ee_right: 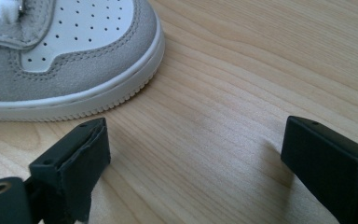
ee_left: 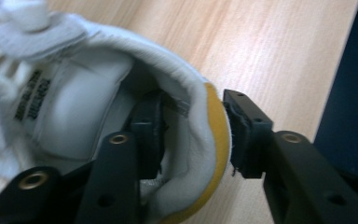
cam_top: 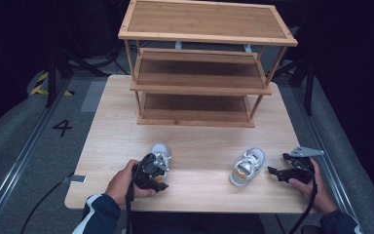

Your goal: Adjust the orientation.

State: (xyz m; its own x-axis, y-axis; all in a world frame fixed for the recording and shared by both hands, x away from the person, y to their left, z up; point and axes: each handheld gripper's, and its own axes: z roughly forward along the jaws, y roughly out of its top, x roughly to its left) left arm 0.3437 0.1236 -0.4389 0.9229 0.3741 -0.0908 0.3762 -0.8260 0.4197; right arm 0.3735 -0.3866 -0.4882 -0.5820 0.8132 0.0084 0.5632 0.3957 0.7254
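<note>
Two small white and grey sneakers with yellow heels lie on the wooden table (cam_top: 121,136). My left gripper (cam_top: 154,171) (ee_left: 193,116) is shut on the heel of the left sneaker (cam_top: 162,152) (ee_left: 70,107), with one jaw inside the shoe's opening and the other against the yellow heel outside. The right sneaker (cam_top: 248,165) (ee_right: 74,51) lies on its sole just left of my right gripper (cam_top: 275,170) (ee_right: 191,140). That gripper rests low over the table, open, with bare wood between its jaws and the shoe's toe just beyond its left pad.
A three-tier bamboo shoe rack (cam_top: 199,73) stands at the back of the table, its shelves bare. A strip of bare wood separates the rack from the shoes. The table's front edge runs close under both hands.
</note>
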